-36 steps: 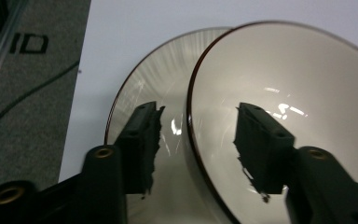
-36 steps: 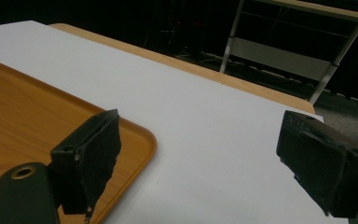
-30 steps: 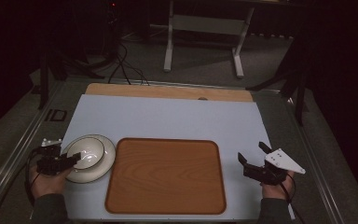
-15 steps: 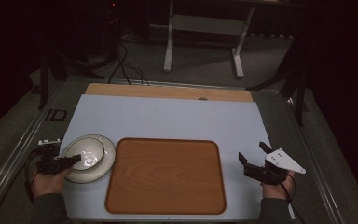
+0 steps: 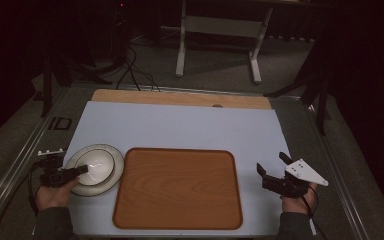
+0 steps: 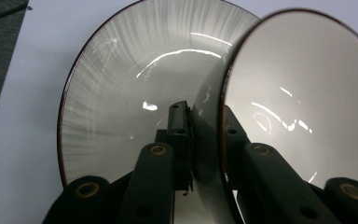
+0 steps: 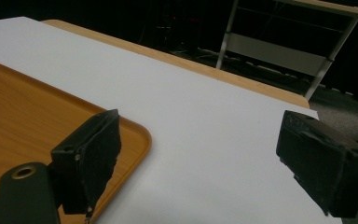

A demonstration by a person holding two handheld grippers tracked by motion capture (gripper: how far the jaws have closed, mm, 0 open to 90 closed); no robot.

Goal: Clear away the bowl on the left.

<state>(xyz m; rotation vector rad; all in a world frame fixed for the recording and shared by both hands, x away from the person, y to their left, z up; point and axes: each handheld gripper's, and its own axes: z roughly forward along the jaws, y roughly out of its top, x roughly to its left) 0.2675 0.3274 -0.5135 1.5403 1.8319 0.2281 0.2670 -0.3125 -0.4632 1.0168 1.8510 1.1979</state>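
A white bowl (image 5: 96, 165) sits in a white plate (image 5: 111, 179) with a dark rim, at the table's left. My left gripper (image 5: 77, 171) reaches in from the left. Its jaws have just been closing and now pinch the bowl's wall. In the left gripper view, one jaw stands outside the bowl (image 6: 303, 84) over the plate (image 6: 121, 84) and the other inside, with my left gripper (image 6: 200, 116) shut on that wall. My right gripper (image 5: 272, 170) is held open at the right of the wooden tray (image 5: 177, 187), nothing between its jaws (image 7: 205, 140).
The tray (image 7: 23, 116) lies in the middle of the light blue table top (image 5: 180, 125), its right edge close to my right gripper. A wooden strip (image 5: 180, 98) runs along the far edge. Cables and a metal stand (image 5: 217, 30) are on the floor beyond.
The left gripper's jaws have closed onto the near-left wall of the bowl. Both hands have stayed where they were, and the right gripper has stayed open.
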